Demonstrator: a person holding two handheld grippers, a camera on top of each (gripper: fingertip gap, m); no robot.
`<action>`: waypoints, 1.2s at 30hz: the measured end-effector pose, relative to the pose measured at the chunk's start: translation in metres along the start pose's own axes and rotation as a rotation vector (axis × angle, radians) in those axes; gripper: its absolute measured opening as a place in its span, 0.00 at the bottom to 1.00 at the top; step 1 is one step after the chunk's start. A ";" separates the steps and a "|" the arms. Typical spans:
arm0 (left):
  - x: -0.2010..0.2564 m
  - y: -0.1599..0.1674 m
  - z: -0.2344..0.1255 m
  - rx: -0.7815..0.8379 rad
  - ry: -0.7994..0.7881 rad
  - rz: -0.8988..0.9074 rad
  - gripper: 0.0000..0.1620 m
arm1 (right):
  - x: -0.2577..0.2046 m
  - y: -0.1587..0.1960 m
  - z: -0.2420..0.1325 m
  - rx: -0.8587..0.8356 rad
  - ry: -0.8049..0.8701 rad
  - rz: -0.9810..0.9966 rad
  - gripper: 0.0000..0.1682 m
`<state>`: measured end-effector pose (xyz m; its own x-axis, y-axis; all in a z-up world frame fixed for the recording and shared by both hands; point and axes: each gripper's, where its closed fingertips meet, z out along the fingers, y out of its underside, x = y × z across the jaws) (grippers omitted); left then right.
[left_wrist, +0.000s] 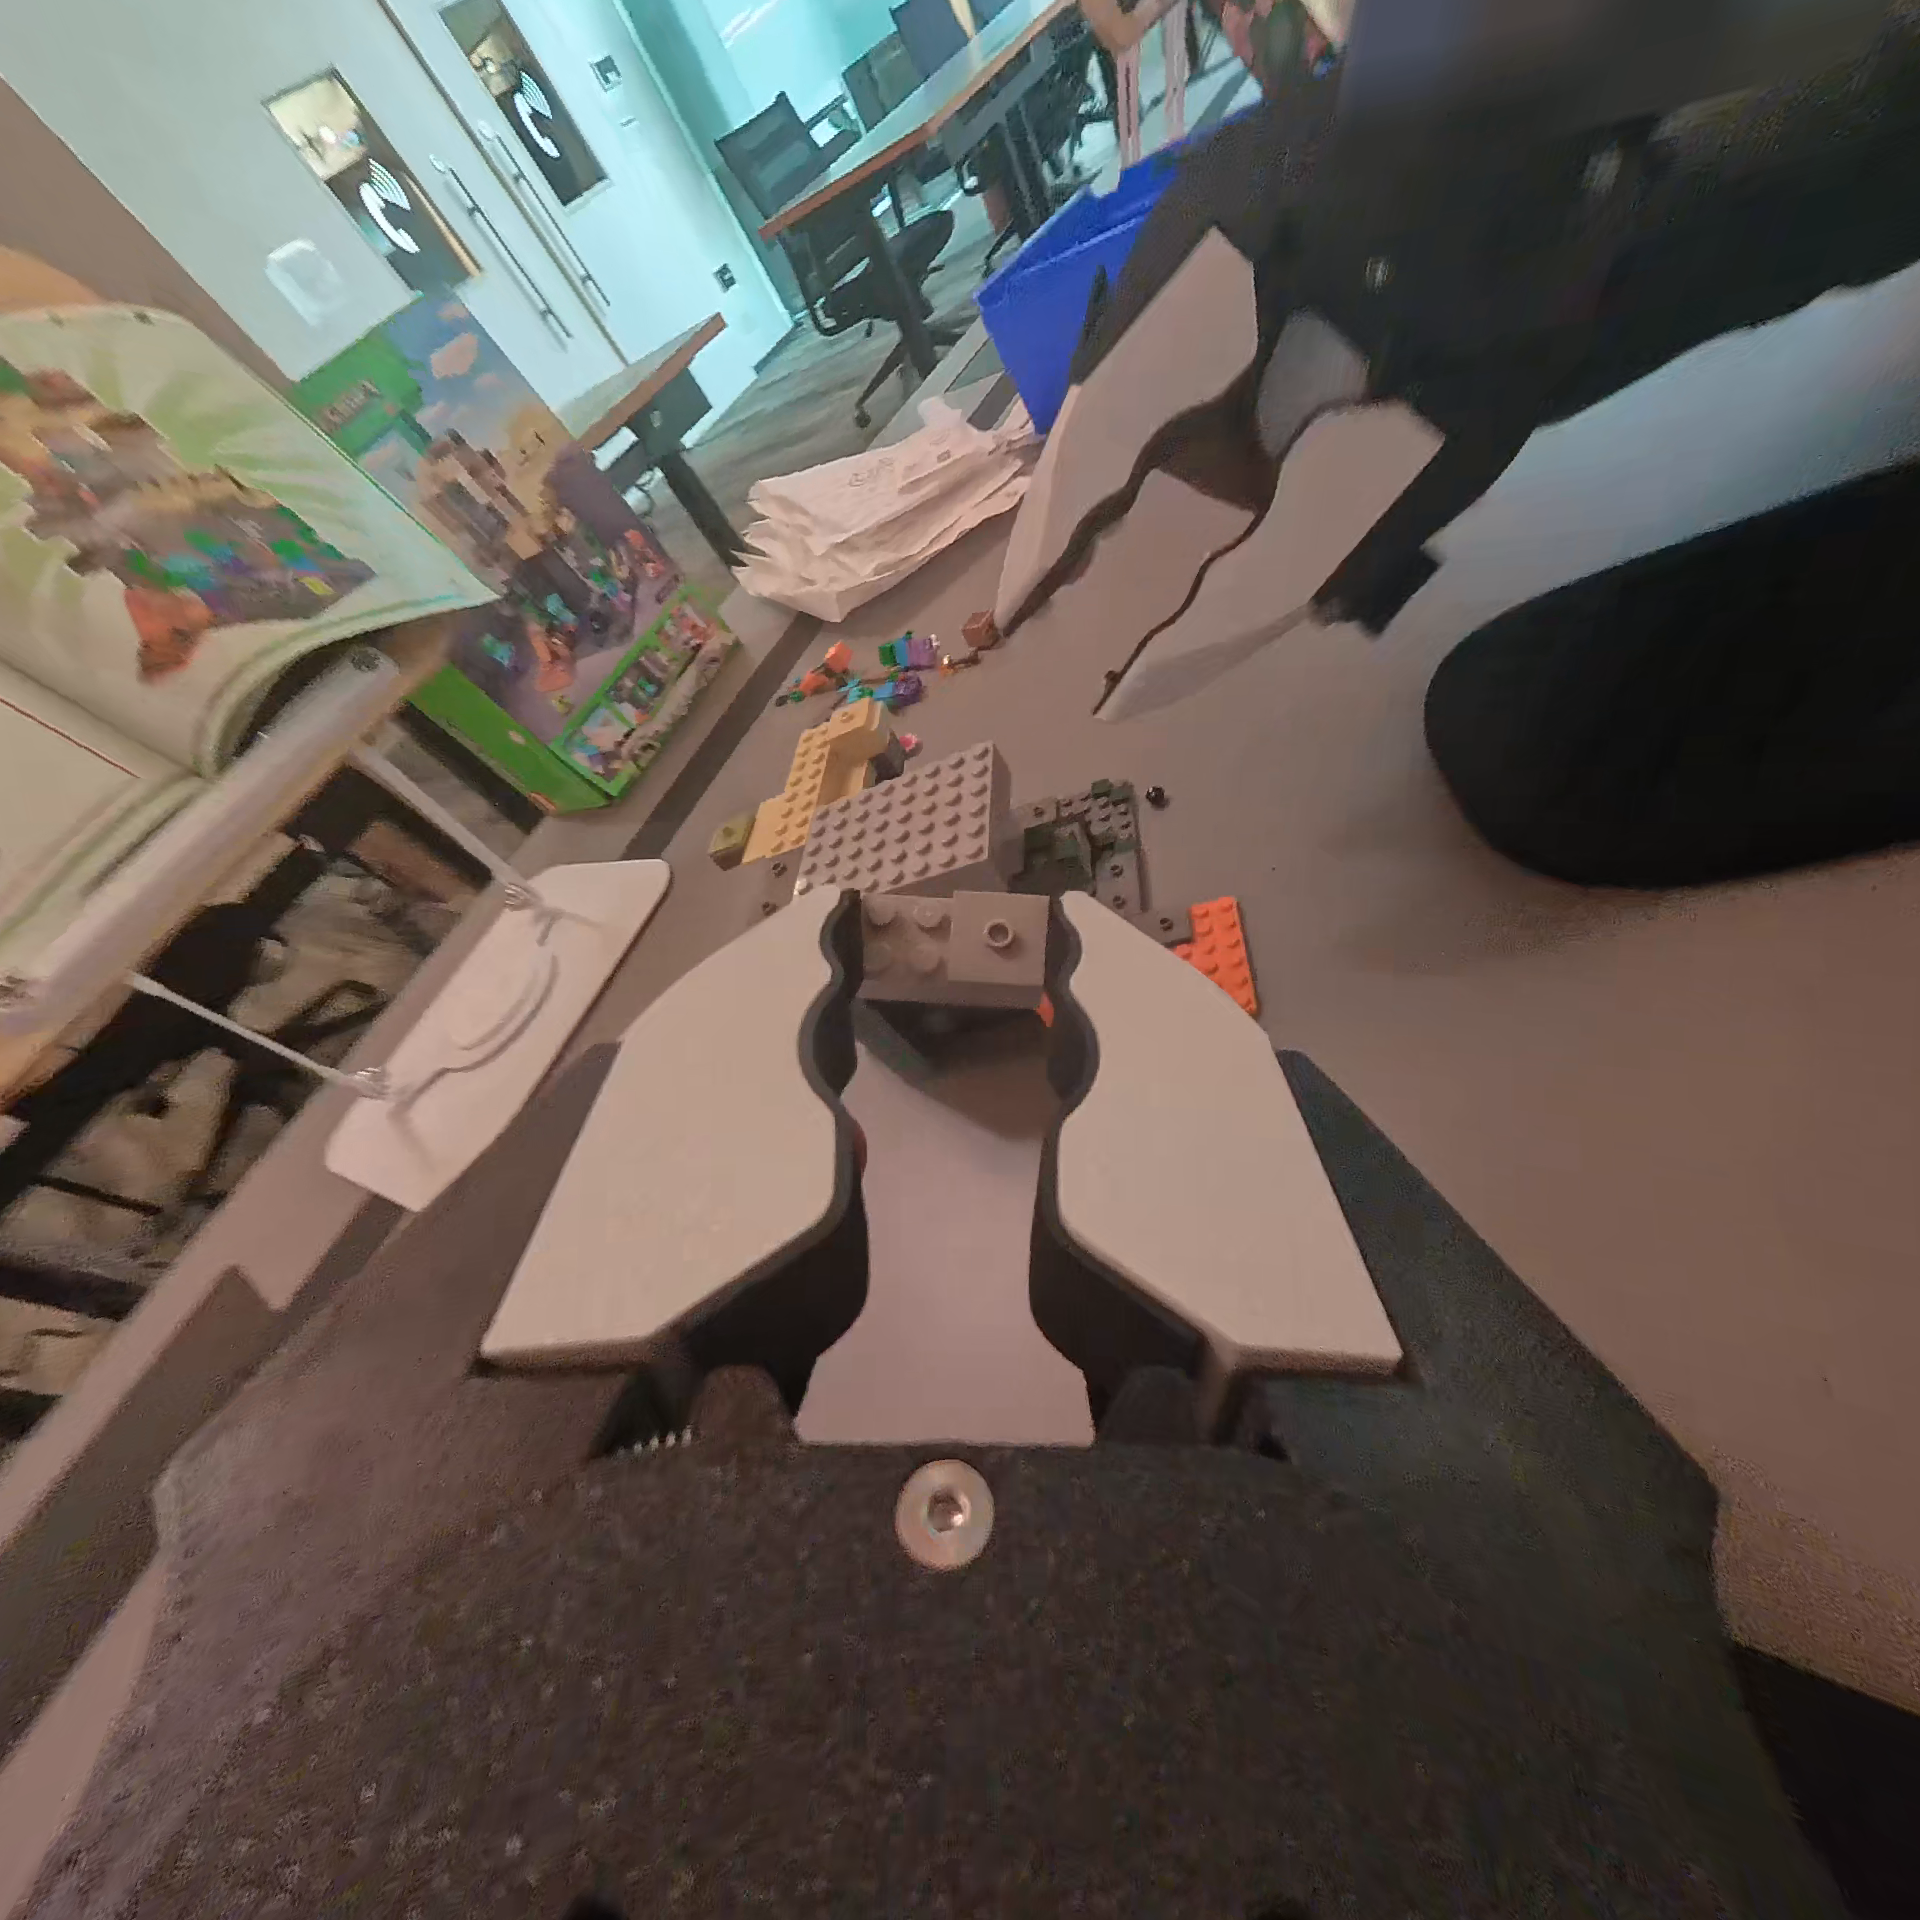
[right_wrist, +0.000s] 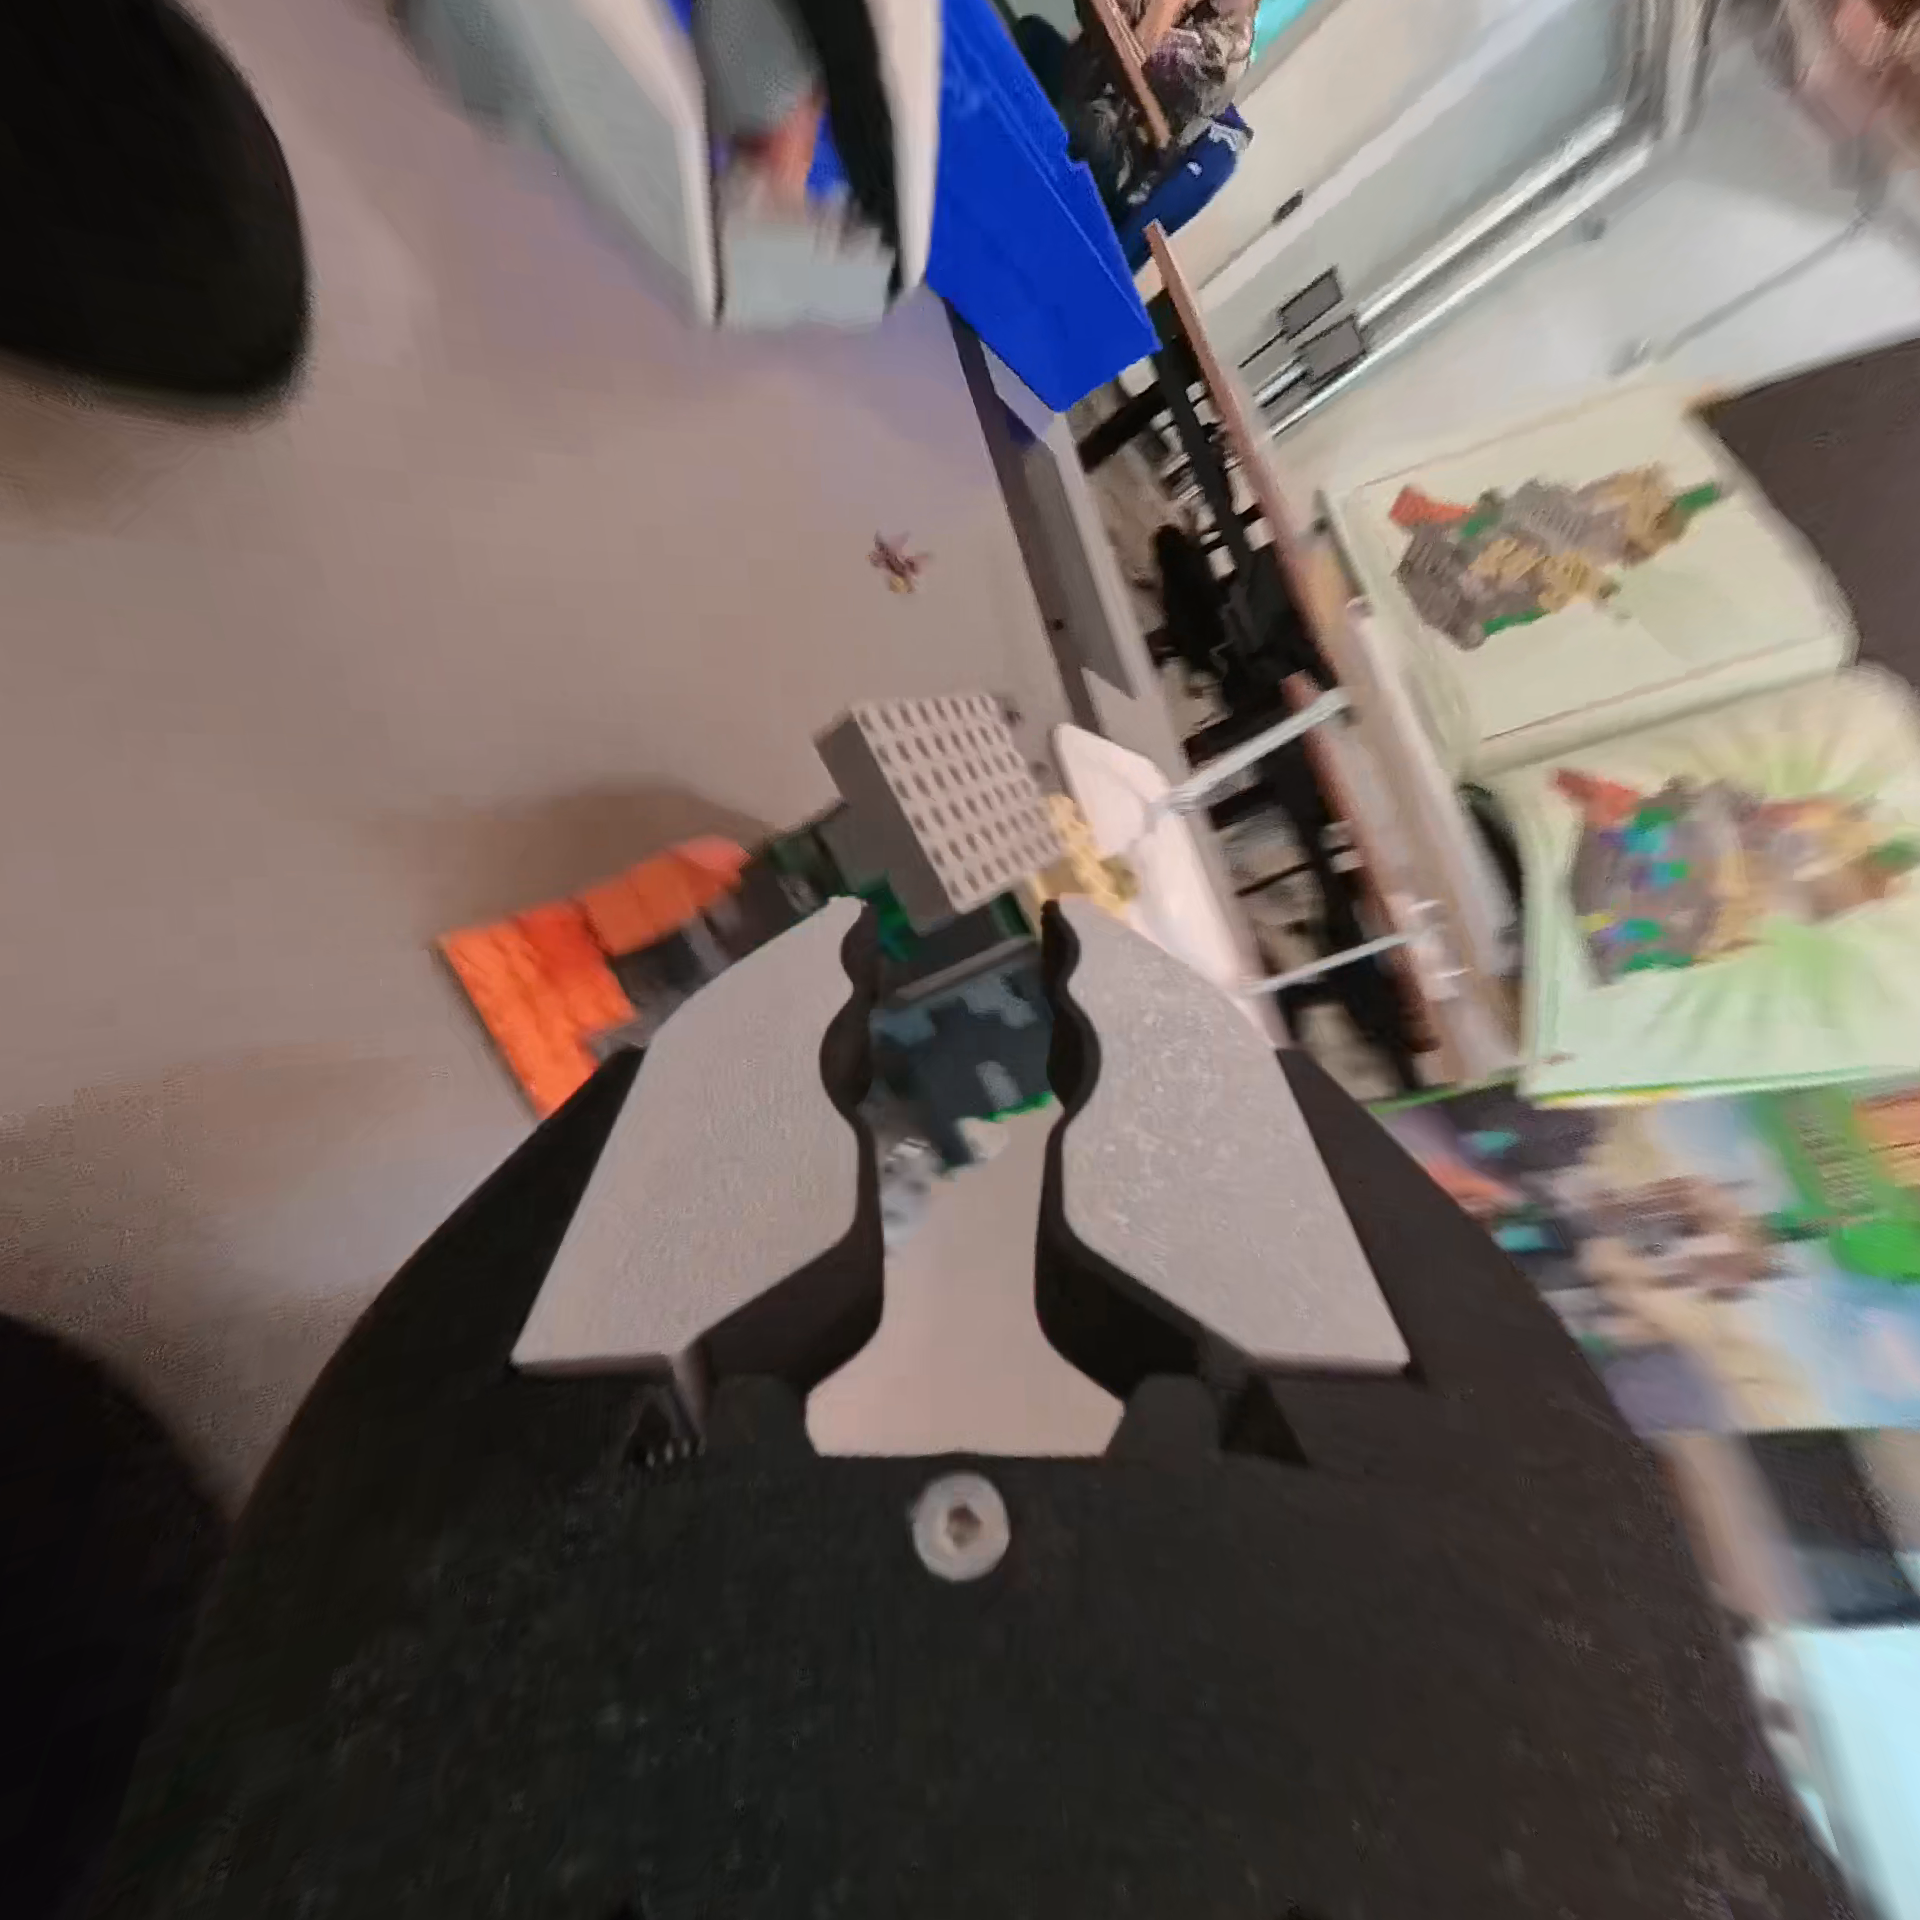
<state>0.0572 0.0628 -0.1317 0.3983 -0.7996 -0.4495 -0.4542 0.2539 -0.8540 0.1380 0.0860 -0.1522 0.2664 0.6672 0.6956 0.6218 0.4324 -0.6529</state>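
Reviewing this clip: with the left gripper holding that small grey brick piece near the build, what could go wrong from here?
1. The left gripper pinches the small grey brick piece only at its fingertips; it might twist or slip out.
2. The grey studded plate sits tilted on the build, so a nudge could dislodge it.
3. The right gripper hangs open close over the dark green bricks in a blurred view; it may bump them.

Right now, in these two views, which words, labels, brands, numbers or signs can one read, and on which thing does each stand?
I do not copy writing out; these things bear it.
Toy box, green band: a brand mark.
White paper bags: print, too small.
Dark door panels: white curved sign, no words.
Open booklet: pictures, nothing readable.
Grey brick in the left tongs: no print.
Right wrist view: all blurred.
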 end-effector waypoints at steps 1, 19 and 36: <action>0.004 -0.001 0.001 -0.007 -0.018 0.043 0.21 | -0.007 -0.010 -0.003 0.018 -0.041 0.127 0.18; 0.020 0.006 -0.002 -0.203 -0.432 0.644 0.21 | -0.063 -0.076 0.041 -0.032 -0.133 0.866 0.12; 0.055 -0.059 -0.022 0.254 -0.299 0.525 0.20 | -0.073 -0.126 -0.020 0.338 -1.017 1.107 0.11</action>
<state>0.0884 -0.0085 -0.1000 0.3960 -0.3572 -0.8459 -0.4608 0.7195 -0.5196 0.0548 -0.0295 -0.1147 -0.2191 0.7937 -0.5675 0.2301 -0.5232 -0.8206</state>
